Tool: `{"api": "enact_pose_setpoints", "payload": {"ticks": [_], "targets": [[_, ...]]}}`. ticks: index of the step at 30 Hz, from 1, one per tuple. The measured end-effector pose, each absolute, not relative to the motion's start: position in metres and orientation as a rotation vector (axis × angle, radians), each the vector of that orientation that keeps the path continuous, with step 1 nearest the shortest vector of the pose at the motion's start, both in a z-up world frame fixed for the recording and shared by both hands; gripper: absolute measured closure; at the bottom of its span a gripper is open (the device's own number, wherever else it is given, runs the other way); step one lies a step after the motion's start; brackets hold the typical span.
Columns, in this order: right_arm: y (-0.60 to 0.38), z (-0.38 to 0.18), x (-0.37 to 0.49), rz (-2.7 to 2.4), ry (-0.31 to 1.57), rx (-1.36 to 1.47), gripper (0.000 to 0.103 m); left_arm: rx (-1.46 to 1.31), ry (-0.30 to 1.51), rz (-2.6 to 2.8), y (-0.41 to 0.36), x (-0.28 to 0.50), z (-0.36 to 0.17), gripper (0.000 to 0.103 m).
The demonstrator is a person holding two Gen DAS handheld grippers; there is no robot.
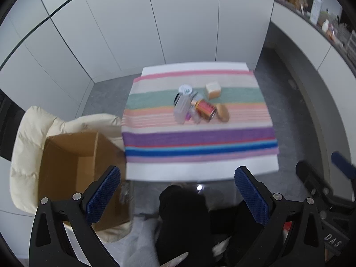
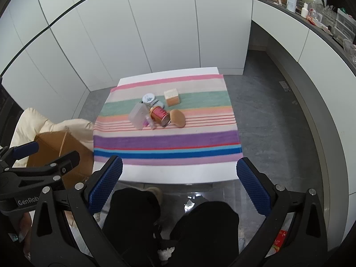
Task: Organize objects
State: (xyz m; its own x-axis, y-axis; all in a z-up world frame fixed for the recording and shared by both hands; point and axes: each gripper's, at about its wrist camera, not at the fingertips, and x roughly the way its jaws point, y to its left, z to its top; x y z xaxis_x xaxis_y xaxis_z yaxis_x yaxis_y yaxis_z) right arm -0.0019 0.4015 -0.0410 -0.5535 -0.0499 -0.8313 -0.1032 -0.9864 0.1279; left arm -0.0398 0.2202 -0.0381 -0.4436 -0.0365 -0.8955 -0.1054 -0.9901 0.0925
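**Both grippers wide and empty above the near table edge; items not yet touched**

Left gripper (image 1: 176, 191) stands with its jaws spread wide and nothing between them; the blue ribbed pads (image 1: 103, 191) frame only the person's dark-clothed knees below. Right gripper (image 2: 179, 184) is in the same condition: fully released, empty, tilted down toward the table. Each appears at the edge of the other's view, so the two are held side by side, well short of the items. This reads as a ready posture ahead of a first pick.

Just left of the left gripper sits an open cardboard box (image 1: 73, 155), resting on a cream padded cushion (image 1: 29, 138) beside the table. Its flaps are up and its mouth faces upward. Its position within easy reach suggests it is the intended receptacle, though that is a judgement only.

Beyond the grippers lies the white table (image 2: 166, 173), covered by a striped cloth (image 2: 166, 140). The task's items are bunched at the cloth's centre: a frosted plastic container (image 2: 139, 115) lying on its side, a red can (image 2: 160, 116) tipped over and touching it, a tan oval pad (image 2: 177, 118) just beside the can, a round white jar (image 2: 148, 98) behind, and a small cream-and-orange box (image 2: 171, 97) slightly apart. Tight clustering will make single picks awkward; the outlying pieces look the easiest to start on.

Farthest back stand white cabinet panels (image 2: 133, 33) and, to the right, a cluttered counter (image 2: 322, 22).
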Motion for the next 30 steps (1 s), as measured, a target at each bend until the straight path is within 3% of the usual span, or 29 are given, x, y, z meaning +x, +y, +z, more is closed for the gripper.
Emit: {"api": "enact_pose_setpoints", "payload": {"ticks": [3, 8, 11, 15, 19, 30], "targets": [[0.407, -0.051, -0.01, 2.711, 0.259, -1.474, 0.0, -1.575, 0.173, 2.663, 0.224, -0.046, -0.046, 0.0], [0.416, -0.073, -0.023, 2.706, 0.279, -1.388, 0.0, -1.518, 0.419, 2.707, 0.24, -0.063, -0.077, 0.001], [0.417, -0.089, -0.034, 2.767, 0.287, -1.322, 0.0, -1.517, 0.426, 2.712, 0.237, -0.076, -0.096, 0.002], [0.412, -0.116, -0.057, 2.795, 0.179, -1.336, 0.0, -1.53, 0.279, 2.659, 0.225, -0.099, -0.125, 0.002], [0.417, -0.15, -0.08, 2.797, 0.19, -1.342, 0.0, -1.577, 0.069, 2.556, 0.209, -0.124, -0.158, 0.002], [0.398, -0.268, -0.169, 2.821, 0.131, -1.479, 0.0, -1.693, -0.015, 2.485, 0.19, -0.197, -0.268, 0.002]]}}
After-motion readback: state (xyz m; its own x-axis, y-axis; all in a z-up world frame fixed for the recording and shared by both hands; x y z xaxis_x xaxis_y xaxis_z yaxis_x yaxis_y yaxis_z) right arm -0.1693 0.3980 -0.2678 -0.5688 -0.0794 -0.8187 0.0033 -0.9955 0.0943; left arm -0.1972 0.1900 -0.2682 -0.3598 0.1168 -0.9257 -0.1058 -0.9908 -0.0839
